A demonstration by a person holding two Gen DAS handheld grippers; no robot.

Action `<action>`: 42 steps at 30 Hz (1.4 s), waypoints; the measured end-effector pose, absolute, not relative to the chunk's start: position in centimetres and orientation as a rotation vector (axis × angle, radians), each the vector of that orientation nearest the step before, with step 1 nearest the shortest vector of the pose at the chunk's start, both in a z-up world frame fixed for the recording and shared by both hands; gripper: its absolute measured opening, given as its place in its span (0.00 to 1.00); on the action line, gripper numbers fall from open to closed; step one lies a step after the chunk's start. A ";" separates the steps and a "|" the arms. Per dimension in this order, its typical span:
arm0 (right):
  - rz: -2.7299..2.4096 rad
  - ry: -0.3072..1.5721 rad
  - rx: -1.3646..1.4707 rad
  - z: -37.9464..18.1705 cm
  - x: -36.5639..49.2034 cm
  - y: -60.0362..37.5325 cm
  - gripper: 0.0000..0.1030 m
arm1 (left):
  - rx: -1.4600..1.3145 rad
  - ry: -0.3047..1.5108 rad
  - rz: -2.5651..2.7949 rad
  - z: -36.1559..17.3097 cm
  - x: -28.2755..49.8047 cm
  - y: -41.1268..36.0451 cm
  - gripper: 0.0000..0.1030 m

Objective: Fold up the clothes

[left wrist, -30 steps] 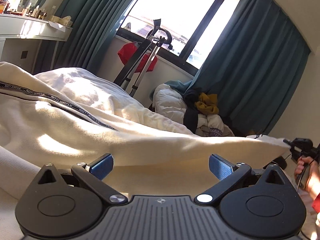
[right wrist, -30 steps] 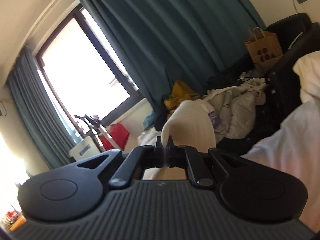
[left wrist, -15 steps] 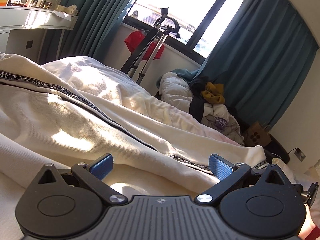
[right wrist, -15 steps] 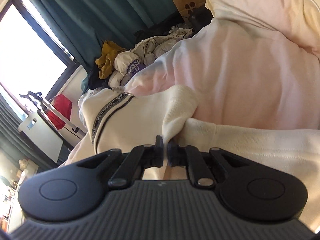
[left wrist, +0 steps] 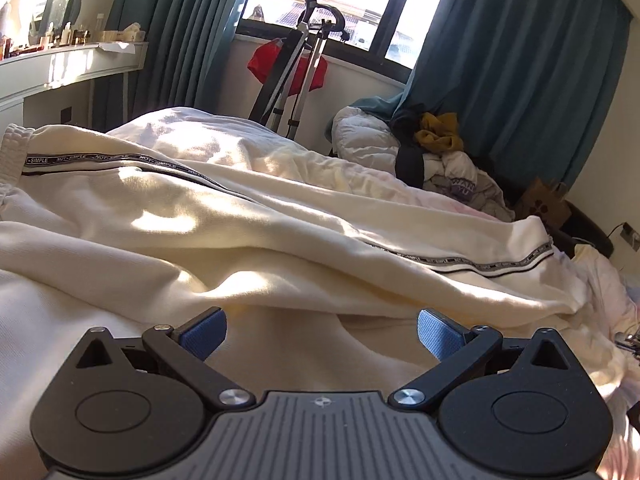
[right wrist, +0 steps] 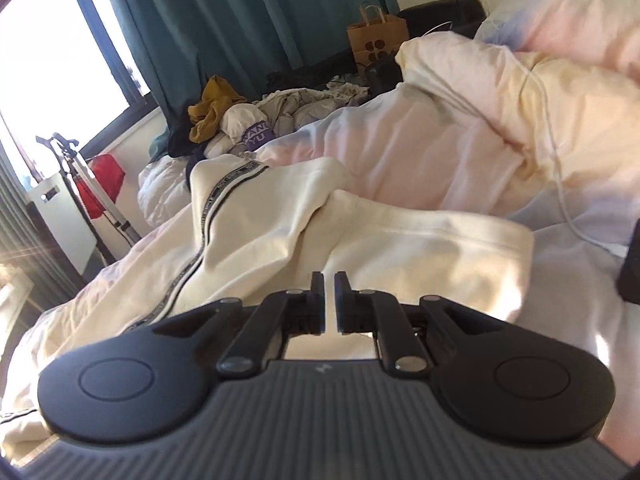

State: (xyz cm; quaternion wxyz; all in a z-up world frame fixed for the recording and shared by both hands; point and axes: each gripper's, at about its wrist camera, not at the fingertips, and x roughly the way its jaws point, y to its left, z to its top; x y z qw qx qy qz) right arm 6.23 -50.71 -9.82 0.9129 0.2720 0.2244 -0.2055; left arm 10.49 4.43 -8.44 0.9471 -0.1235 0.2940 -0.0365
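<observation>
Cream sweatpants (left wrist: 280, 208) with a black lettered side stripe lie spread across the bed. The waistband (left wrist: 12, 152) is at the far left and a leg end (left wrist: 536, 236) at the right. My left gripper (left wrist: 320, 332) hovers low over the cloth, open, its blue pads (left wrist: 204, 334) wide apart and empty. In the right wrist view the sweatpants (right wrist: 280, 232) lie with one leg laid over the other, the hem (right wrist: 512, 248) just ahead. My right gripper (right wrist: 329, 292) rests at that leg with its jaws nearly together; I see no cloth pinched in the narrow slit.
A pile of clothes (left wrist: 440, 148) and a brown paper bag (right wrist: 376, 36) sit by the teal curtain. A folded metal stand (left wrist: 296, 60) leans under the window and a white desk (left wrist: 60, 68) stands at the left. Pillows (right wrist: 500, 92) and a white cable (right wrist: 556, 168) lie on the right.
My right gripper came down from the air to the bed with the trouser leg; the cloth no longer rises from its jaws, which show a slit. The raised leg now lies flat.
</observation>
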 end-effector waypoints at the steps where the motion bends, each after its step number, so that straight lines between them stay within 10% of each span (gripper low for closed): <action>1: -0.449 0.463 0.556 -9.8 5.6 -50.9 0.12 | -0.219 0.603 -0.066 -9.2 10.5 3.4 1.00; 7: -0.552 0.456 0.701 -11.7 3.3 -54.0 0.53 | -0.151 0.635 -0.022 -12.8 11.5 -0.9 1.00; 27: -0.762 0.386 0.867 -16.4 2.7 -58.2 0.53 | 0.029 0.571 0.108 -17.1 12.2 -4.3 1.00; 35: -0.606 0.412 0.882 -17.8 3.6 -58.7 0.49 | 0.039 0.574 0.112 -17.1 12.5 -4.6 1.00; 42: -0.594 0.377 0.851 -16.9 3.8 -59.0 0.10 | 0.040 0.572 0.113 -17.2 12.5 -4.5 1.00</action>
